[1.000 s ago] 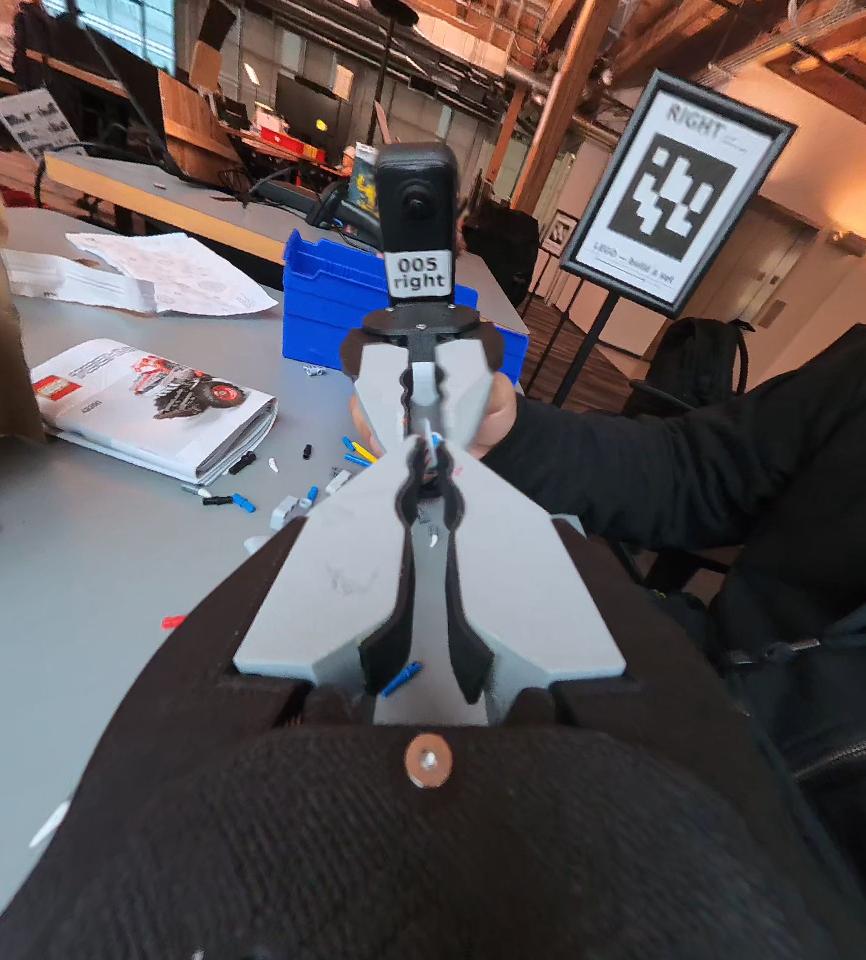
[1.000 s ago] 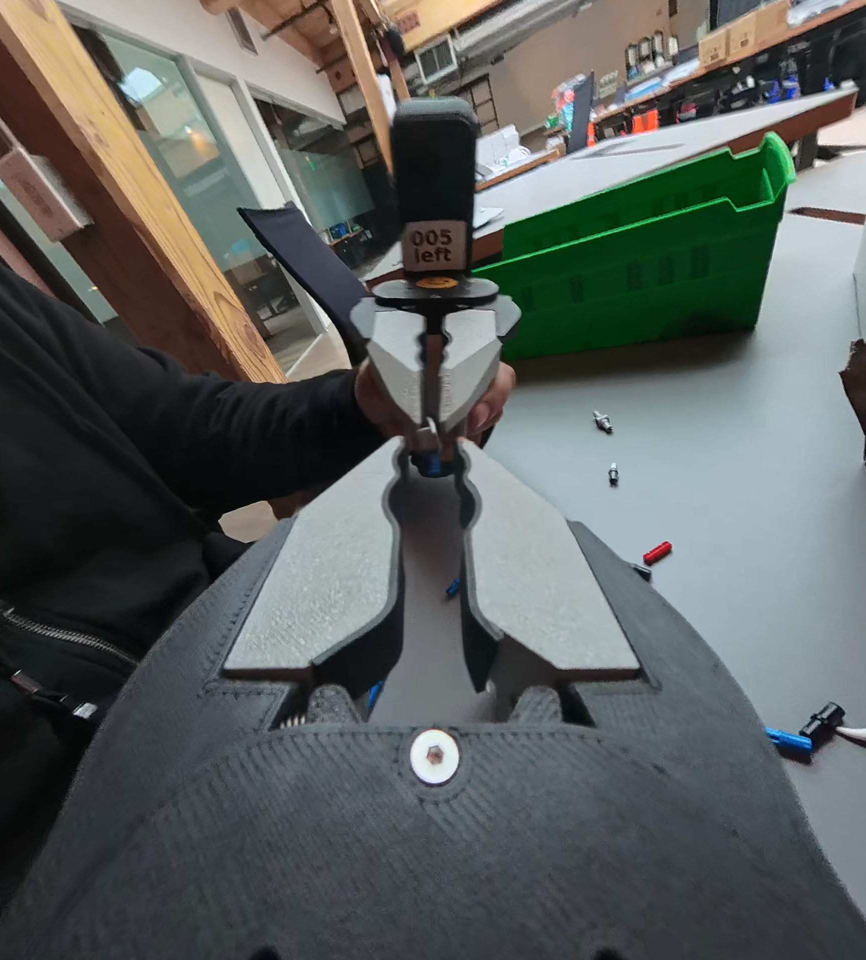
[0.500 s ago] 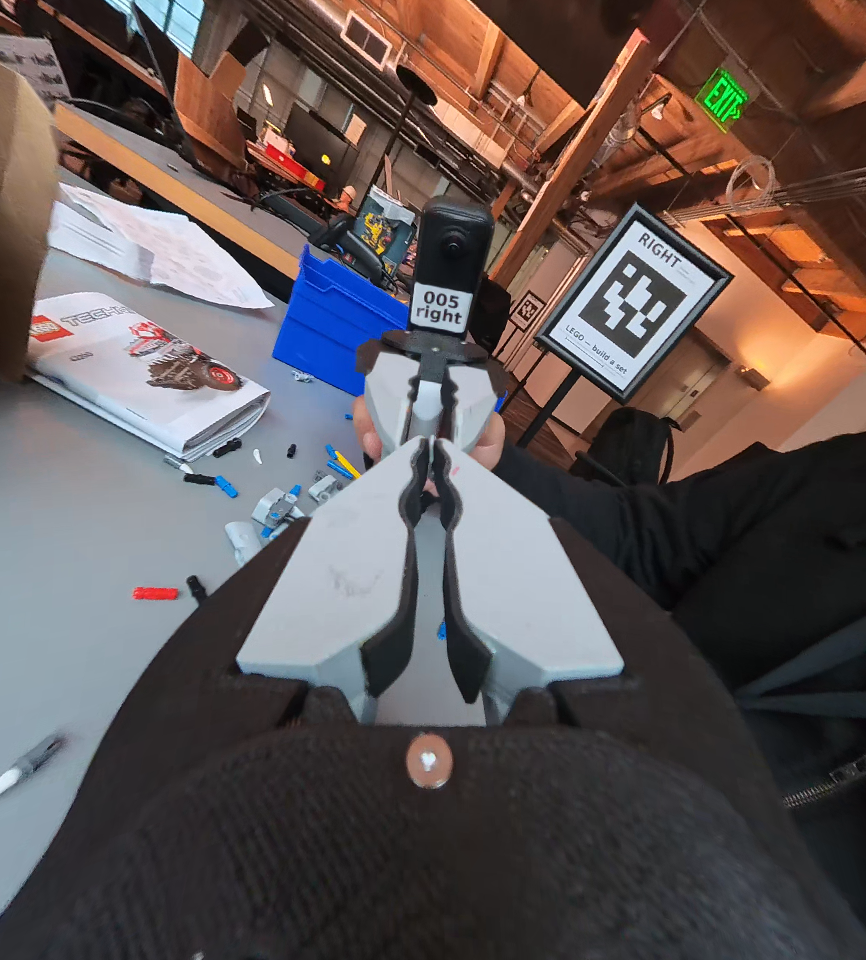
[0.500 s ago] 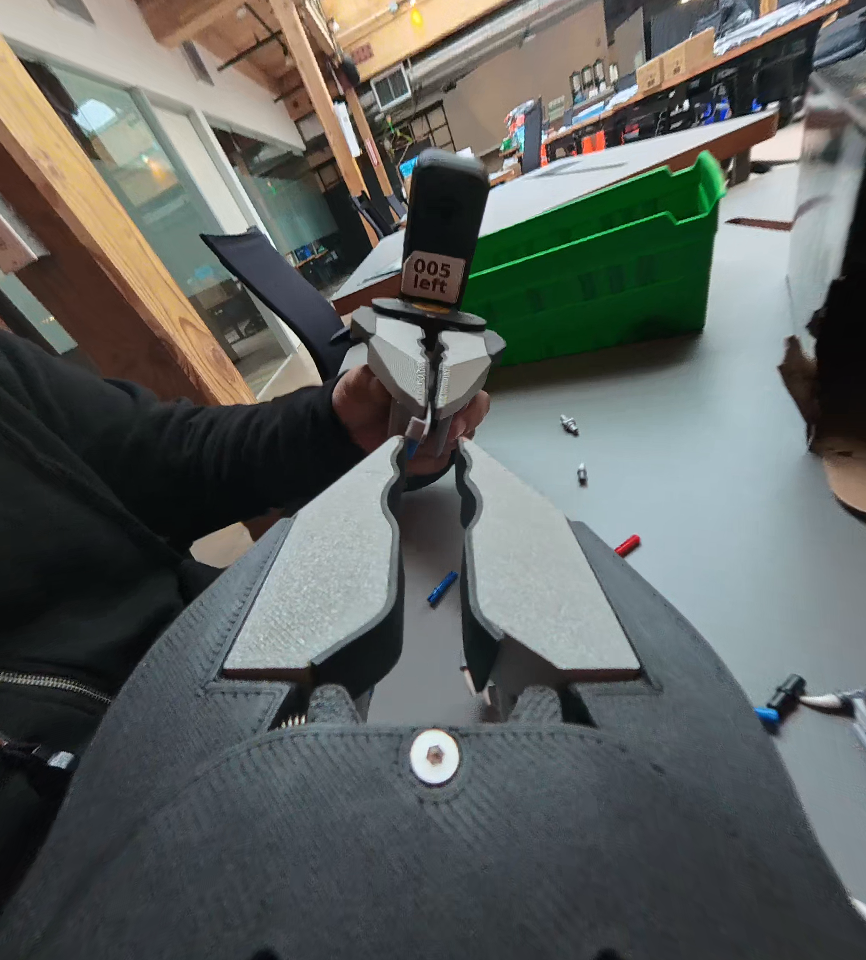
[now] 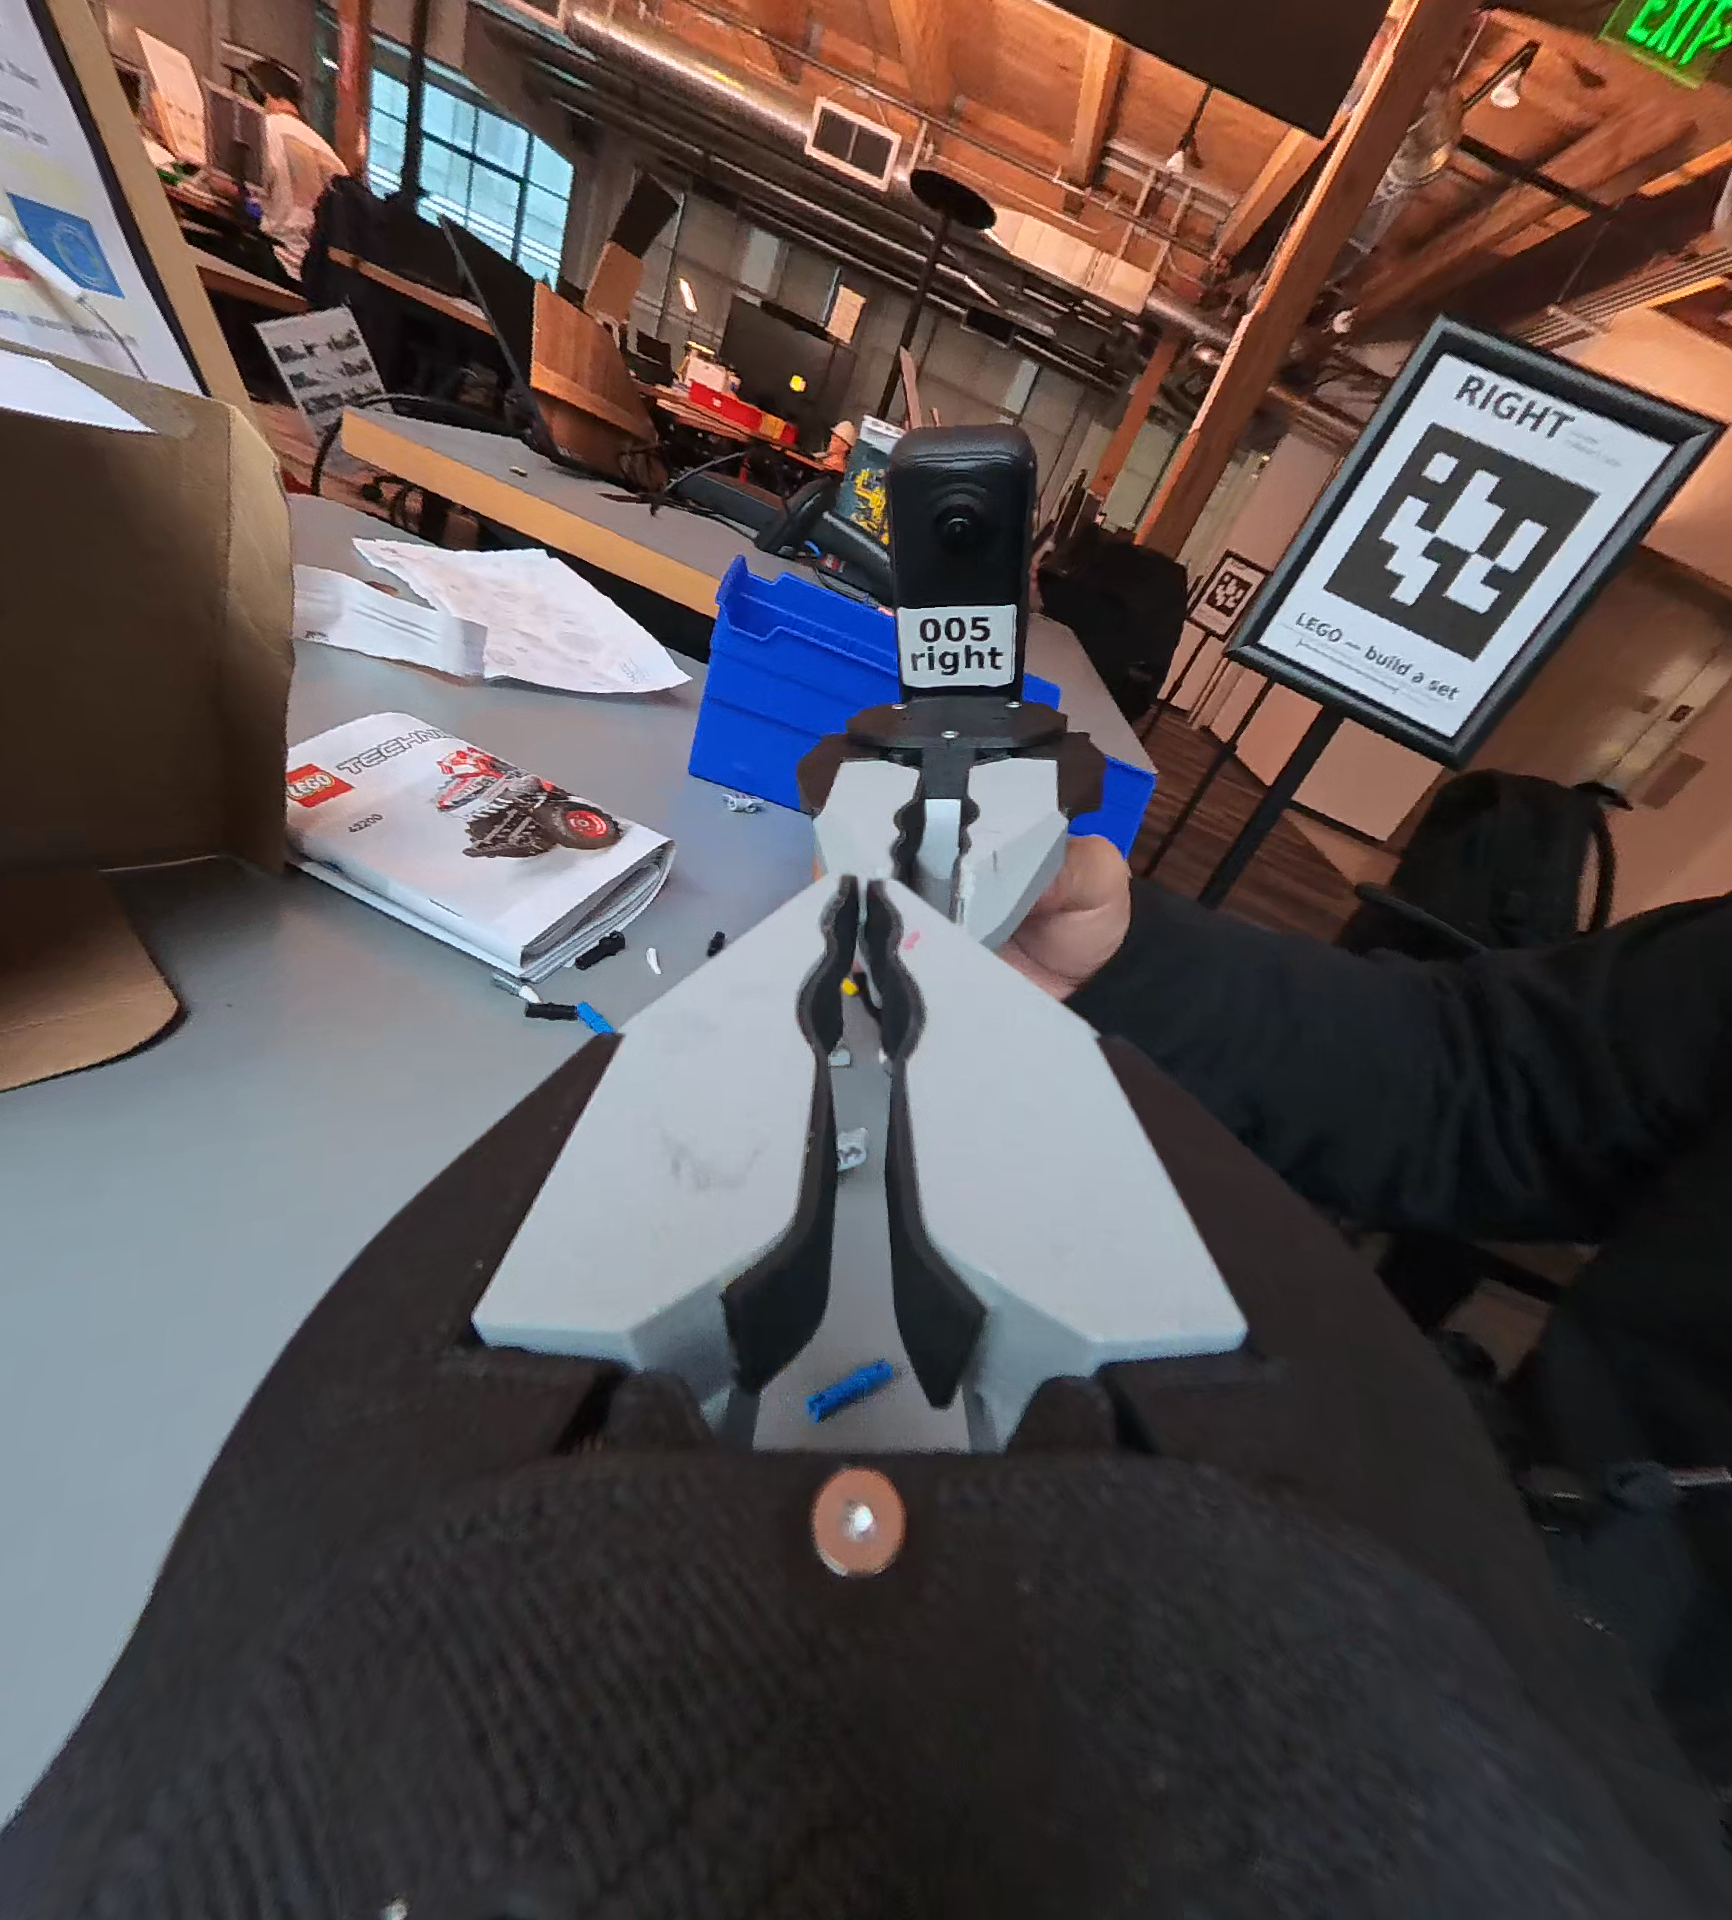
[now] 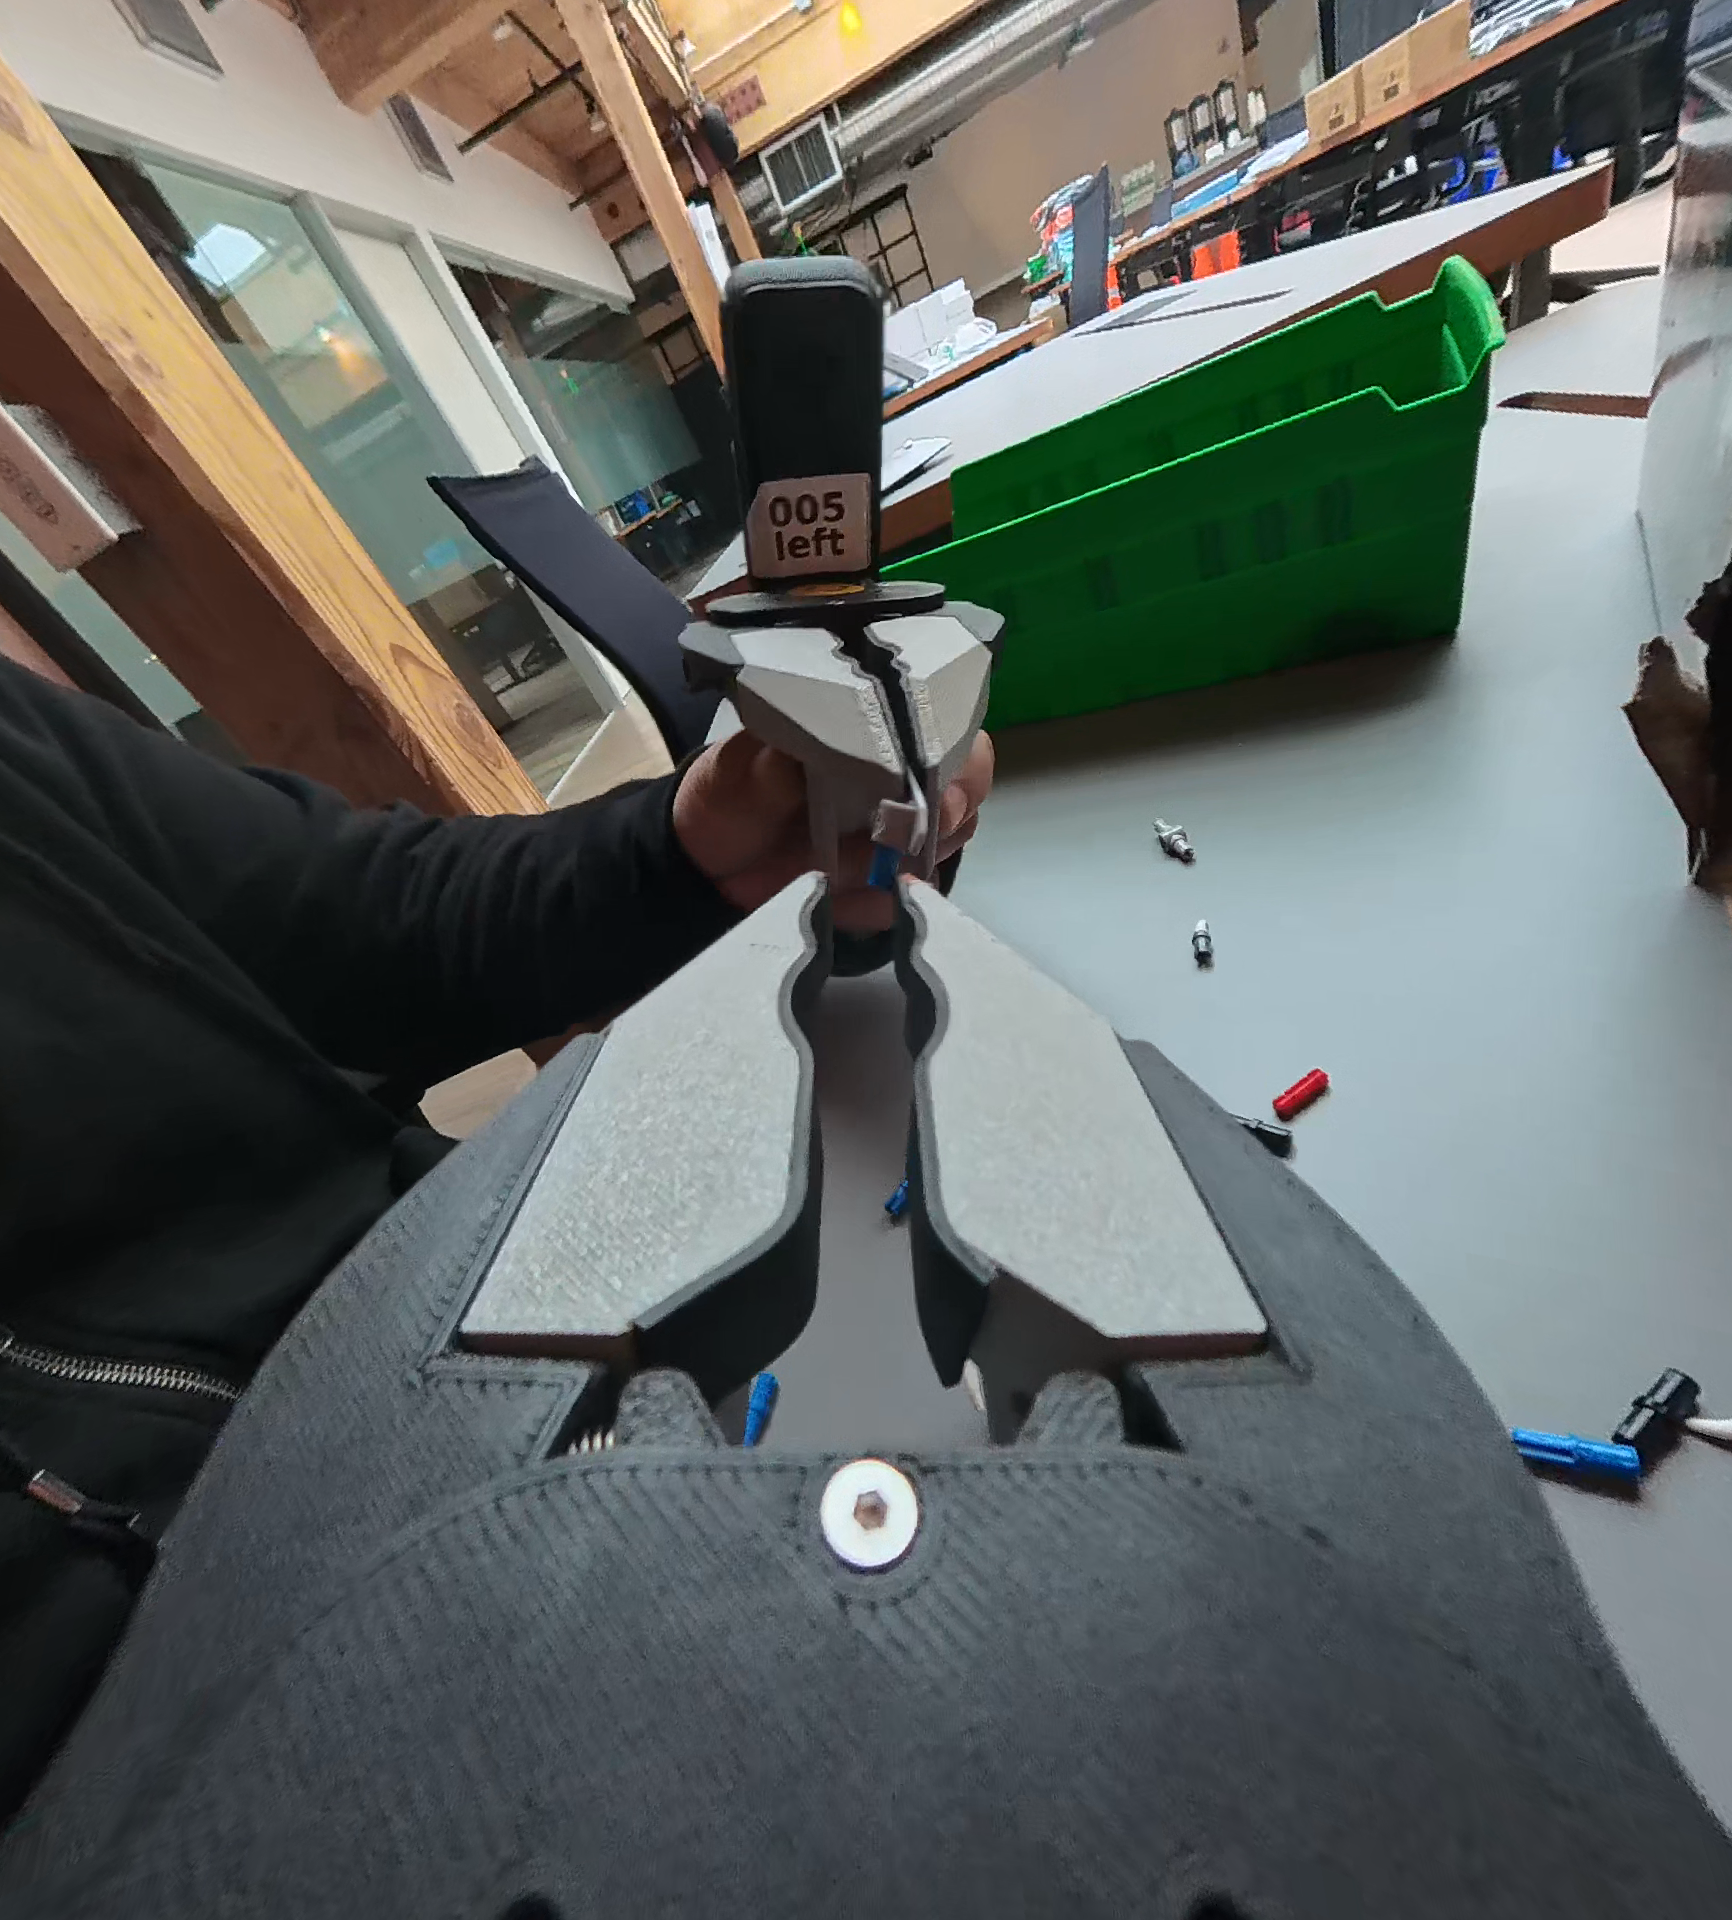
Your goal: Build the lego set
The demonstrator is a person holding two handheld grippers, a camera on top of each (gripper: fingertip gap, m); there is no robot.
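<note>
My left gripper (image 5: 860, 896) is shut on a small grey lego piece (image 6: 898, 821) with a blue pin (image 6: 881, 864) hanging from it. The piece shows only in the right wrist view, where the left gripper (image 6: 903, 805) is held in a hand above the grey table (image 6: 1413, 935). My right gripper (image 6: 864, 896) is open and empty, its tips just below the blue pin and apart from it. In the left wrist view the right gripper (image 5: 933, 842) faces my left one, tip to tip, with a small gap between them.
An instruction booklet (image 5: 477, 831), paper sheets (image 5: 498, 623), a blue bin (image 5: 779, 686) and a cardboard box (image 5: 83, 644) lie to the left. A green bin (image 6: 1226, 540) stands behind. Loose pins lie about: red (image 6: 1298, 1093), blue (image 6: 1574, 1452). A framed sign (image 5: 1454, 540) stands to the right. Less than 4 cm separates the two grippers' tips.
The right gripper's tips were around the blue pin a second ago; they have come off it and stand wider. The left gripper has tilted and drawn slightly back with the piece.
</note>
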